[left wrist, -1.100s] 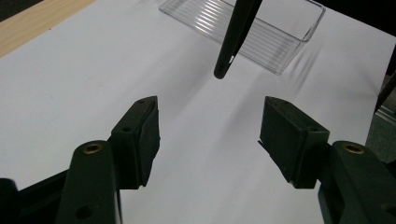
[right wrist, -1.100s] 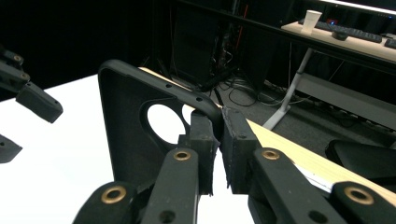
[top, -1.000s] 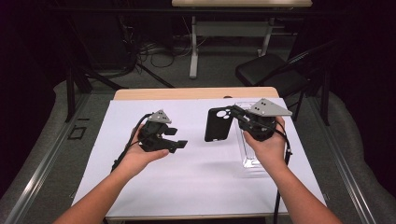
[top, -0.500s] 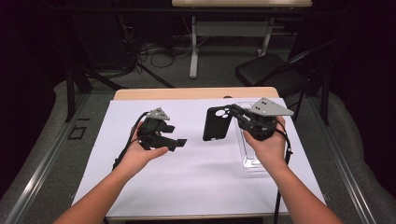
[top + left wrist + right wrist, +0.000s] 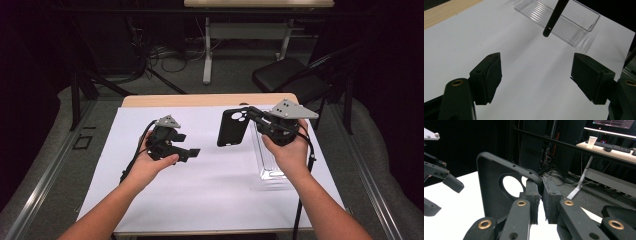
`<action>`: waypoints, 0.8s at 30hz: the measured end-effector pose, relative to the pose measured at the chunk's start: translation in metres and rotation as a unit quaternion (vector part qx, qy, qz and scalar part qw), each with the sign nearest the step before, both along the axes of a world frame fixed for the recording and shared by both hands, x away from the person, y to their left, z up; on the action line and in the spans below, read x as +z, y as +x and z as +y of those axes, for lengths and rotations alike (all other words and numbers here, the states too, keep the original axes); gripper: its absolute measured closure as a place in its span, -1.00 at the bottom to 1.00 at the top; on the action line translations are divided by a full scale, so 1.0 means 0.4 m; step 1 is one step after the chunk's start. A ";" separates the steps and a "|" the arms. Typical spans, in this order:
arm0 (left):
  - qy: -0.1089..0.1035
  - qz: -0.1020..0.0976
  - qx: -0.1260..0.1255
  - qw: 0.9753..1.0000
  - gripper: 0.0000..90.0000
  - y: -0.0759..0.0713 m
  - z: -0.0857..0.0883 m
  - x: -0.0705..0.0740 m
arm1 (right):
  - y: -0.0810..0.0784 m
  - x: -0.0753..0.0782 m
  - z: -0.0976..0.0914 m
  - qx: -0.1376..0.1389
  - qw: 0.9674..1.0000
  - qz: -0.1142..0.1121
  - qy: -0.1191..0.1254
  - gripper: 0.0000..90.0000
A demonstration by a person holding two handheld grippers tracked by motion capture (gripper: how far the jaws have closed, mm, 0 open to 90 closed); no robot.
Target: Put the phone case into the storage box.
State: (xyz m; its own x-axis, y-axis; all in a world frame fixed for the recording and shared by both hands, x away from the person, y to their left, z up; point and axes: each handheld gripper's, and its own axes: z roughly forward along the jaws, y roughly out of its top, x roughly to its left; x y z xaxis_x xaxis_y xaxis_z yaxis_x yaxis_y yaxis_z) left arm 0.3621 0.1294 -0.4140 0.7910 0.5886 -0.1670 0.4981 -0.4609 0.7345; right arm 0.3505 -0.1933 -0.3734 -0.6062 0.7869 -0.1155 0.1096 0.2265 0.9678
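Right claw (image 5: 250, 116) is clamped tight on the edge of a black phone case (image 5: 231, 127), holding it up off the counter (image 5: 210, 190), hanging roughly upright with the camera cutout at the top. From the right gripper view the pads pinch the case rim right beside that round cutout. Left claw (image 5: 192, 151) sits at about 9 o'clock from the case, well apart from it, jaws spread wide with nothing between them, and they've just been opening further. A clear plastic tray (image 5: 270, 160) lies on the white sheet at 5 o'clock from the case, under the right hand (image 5: 287, 152).
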 end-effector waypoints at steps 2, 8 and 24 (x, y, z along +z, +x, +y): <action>-0.005 0.005 0.000 1.000 -0.53 -0.003 0.004 0.001 | 0.009 0.006 -0.005 -0.001 1.000 -0.003 -0.001 0.87; -0.007 0.012 0.005 1.000 -0.62 0.001 0.016 0.002 | 0.029 0.017 -0.026 -0.013 1.000 -0.001 -0.007 0.87; -0.008 0.004 0.034 0.999 -0.77 0.013 0.031 0.001 | 0.105 0.051 -0.119 -0.053 0.998 -0.006 -0.040 0.87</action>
State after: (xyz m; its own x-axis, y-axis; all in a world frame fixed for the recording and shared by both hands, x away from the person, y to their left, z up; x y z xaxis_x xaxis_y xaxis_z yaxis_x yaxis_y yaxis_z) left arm 0.3671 0.1417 -0.4135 0.7473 0.6390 -0.1822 0.5338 -0.4140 0.7373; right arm 0.3926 -0.2407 -0.3528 -0.5183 0.8343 -0.1877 0.1248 0.2910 0.9486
